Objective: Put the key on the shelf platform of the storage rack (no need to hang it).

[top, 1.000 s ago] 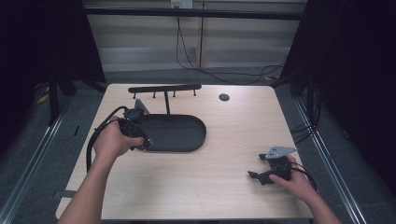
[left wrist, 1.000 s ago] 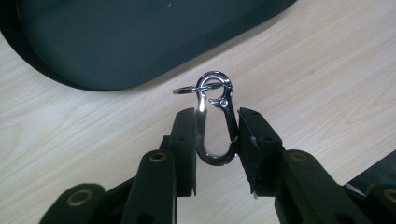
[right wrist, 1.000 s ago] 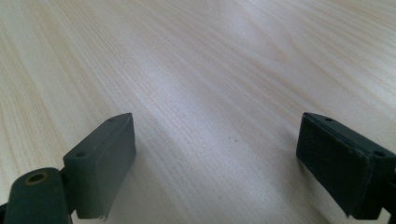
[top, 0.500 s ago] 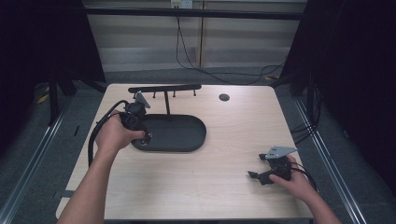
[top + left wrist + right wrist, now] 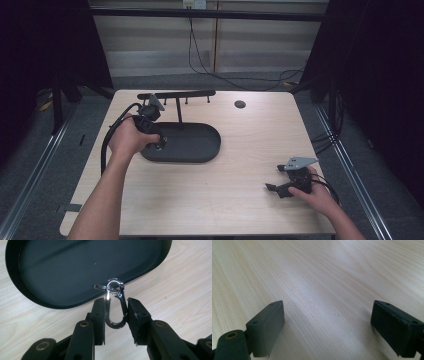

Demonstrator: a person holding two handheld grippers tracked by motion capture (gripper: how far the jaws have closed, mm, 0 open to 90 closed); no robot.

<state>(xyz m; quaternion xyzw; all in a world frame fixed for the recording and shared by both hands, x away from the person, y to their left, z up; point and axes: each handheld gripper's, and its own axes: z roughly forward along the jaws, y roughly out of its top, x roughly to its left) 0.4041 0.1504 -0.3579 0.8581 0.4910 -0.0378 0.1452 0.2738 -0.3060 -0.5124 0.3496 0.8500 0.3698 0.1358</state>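
Observation:
A silver carabiner clip [image 5: 115, 305] with a small key ring at its top sits between the black jaws of my left gripper [image 5: 115, 315], which is shut on it. It hangs just above the near rim of a black oval tray [image 5: 50, 303]. From the high view, my left gripper [image 5: 152, 132] hovers at the left end of the tray [image 5: 200, 145], beside the tray's upright post with a black crossbar [image 5: 177, 95]. My right gripper [image 5: 280, 189] rests low over the table's front right, and its jaws [image 5: 327, 327] stand wide open over bare wood.
A small dark round hole [image 5: 240, 104] marks the light wooden table [image 5: 210, 200] at the back right. Cables trail from both grippers. Dark floor and metal rails flank the table on both sides.
My left gripper, with the clip, has shifted slightly away from me along the tray's left end, toward the crossbar. The right hand has stayed where it was.

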